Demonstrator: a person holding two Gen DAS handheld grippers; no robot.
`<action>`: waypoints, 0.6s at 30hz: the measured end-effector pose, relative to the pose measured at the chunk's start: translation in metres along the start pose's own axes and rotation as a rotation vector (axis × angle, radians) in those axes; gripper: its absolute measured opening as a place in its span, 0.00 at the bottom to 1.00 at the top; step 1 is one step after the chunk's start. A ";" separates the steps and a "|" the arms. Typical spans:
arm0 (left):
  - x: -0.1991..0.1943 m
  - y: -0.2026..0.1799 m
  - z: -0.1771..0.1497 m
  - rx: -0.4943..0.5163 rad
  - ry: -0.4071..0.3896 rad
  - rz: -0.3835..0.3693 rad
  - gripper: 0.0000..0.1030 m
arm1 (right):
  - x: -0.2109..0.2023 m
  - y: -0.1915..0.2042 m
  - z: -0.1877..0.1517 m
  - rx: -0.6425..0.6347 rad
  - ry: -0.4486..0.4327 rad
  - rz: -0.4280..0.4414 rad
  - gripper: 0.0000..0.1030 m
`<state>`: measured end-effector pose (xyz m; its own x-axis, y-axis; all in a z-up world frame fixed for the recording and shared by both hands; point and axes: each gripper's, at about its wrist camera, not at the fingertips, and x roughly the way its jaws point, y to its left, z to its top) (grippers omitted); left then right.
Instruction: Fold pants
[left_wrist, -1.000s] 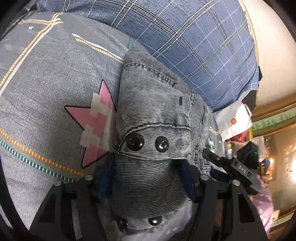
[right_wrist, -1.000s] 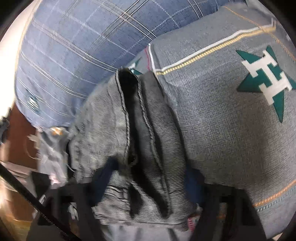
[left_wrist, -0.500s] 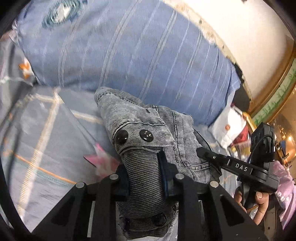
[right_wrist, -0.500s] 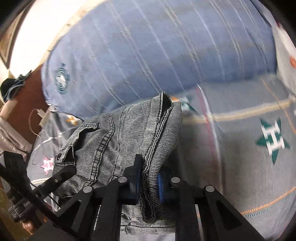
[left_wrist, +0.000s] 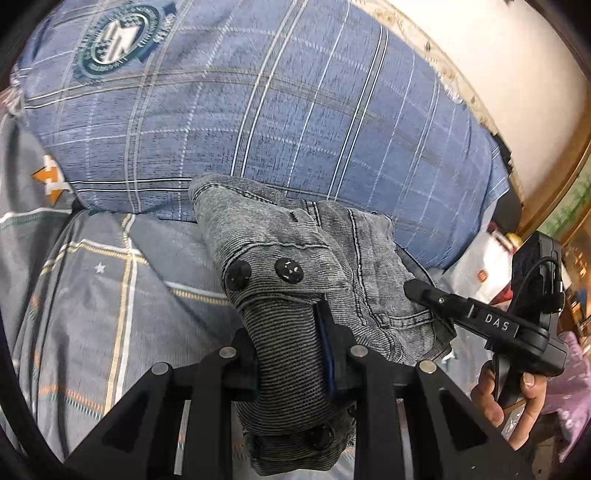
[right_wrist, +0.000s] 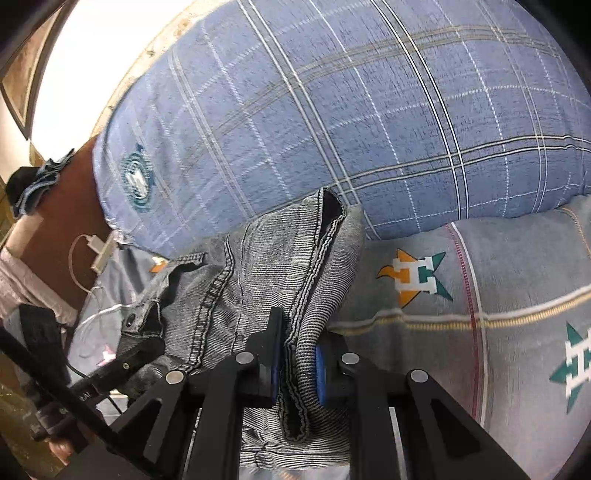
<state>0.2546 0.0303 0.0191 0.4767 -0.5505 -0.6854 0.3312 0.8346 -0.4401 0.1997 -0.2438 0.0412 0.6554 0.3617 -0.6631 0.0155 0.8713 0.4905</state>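
The pants (left_wrist: 295, 258) are grey washed denim with dark snap buttons. They are bunched up and lifted above a grey bedsheet. My left gripper (left_wrist: 291, 350) is shut on a thick fold of the pants at the buttoned end. My right gripper (right_wrist: 297, 365) is shut on another folded edge of the pants (right_wrist: 266, 266), along a stitched seam. The right gripper (left_wrist: 480, 321) also shows in the left wrist view, at the right side of the pants. The lower part of the pants is hidden behind the fingers.
A large blue plaid pillow (left_wrist: 277, 110) lies just behind the pants; it also shows in the right wrist view (right_wrist: 369, 110). The grey bedsheet (right_wrist: 498, 295) has star patterns and stripes. A brown bedside table (right_wrist: 59, 221) with a white charger stands at the left.
Both grippers closed on the pants and lifted them off the bedsheet toward the pillow. The views tilted up, so the wall and whole pillow now show.
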 end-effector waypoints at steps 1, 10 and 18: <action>0.010 0.003 -0.001 0.002 0.011 0.006 0.23 | 0.010 -0.007 -0.001 -0.002 0.007 -0.013 0.15; 0.078 0.030 -0.029 -0.029 0.124 0.161 0.31 | 0.083 -0.046 -0.027 0.084 0.142 -0.133 0.22; 0.064 0.038 -0.034 -0.079 0.103 0.140 0.46 | 0.076 -0.052 -0.034 0.099 0.119 -0.177 0.58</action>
<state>0.2703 0.0275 -0.0615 0.4266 -0.4276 -0.7970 0.2007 0.9040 -0.3776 0.2229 -0.2502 -0.0545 0.5422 0.2476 -0.8029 0.2003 0.8899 0.4097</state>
